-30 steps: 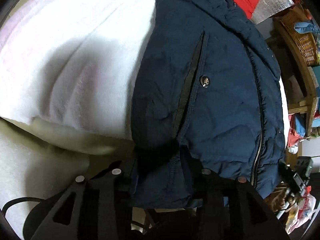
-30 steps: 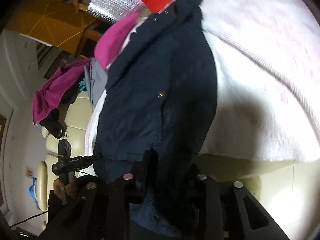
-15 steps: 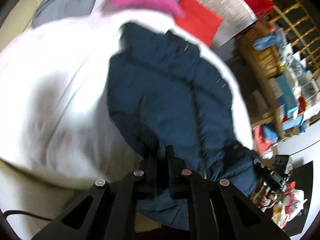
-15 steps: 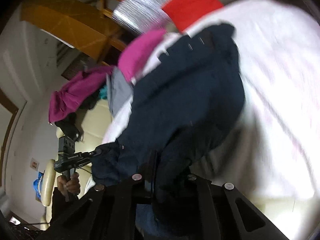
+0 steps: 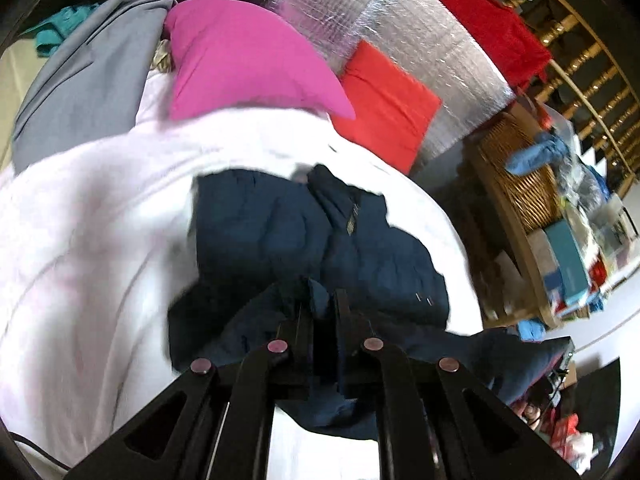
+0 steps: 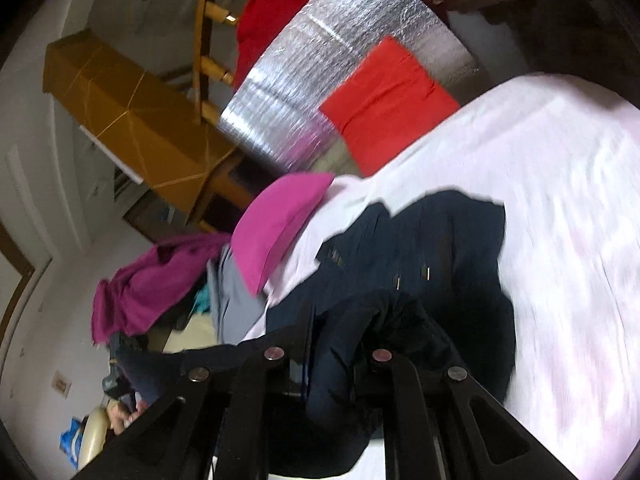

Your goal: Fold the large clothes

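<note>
White, faintly pink-tinged bedding (image 5: pixel 92 240) covers the bed that serves as the folding surface, and a dark navy jacket (image 5: pixel 280 236) lies roughly in its middle. Behind the jacket, toward the far edge of the bed, sit a bright pink cushion (image 5: pixel 240 64), a flat red cloth (image 5: pixel 384 120) and a sheet of crinkled silver foil padding (image 5: pixel 400 40); a grey garment (image 5: pixel 80 80) is heaped to the left of the cushion, and a woven basket (image 5: pixel 516 172) stands on a shelf off the jacket's right side. The left tool (image 5: pixel 320 320) is clamped tight on a bunched corner of the jacket's near hem, and the right tool (image 6: pixel 336 344) is likewise pinched shut on a thick wad of the same hem. Judging by how the near part of the jacket rises off the bedding toward both tools while its collar end rests flat, the first fold looks to be under way: the hem is raised but not yet laid over the upper half. Pressing it down, tucking any sleeves and a second fold appear to remain. The jacket looks padded and puffy, with a matte woven shell, stitched seams and small metal snaps, so it will likely resist creasing and spring back.
</note>
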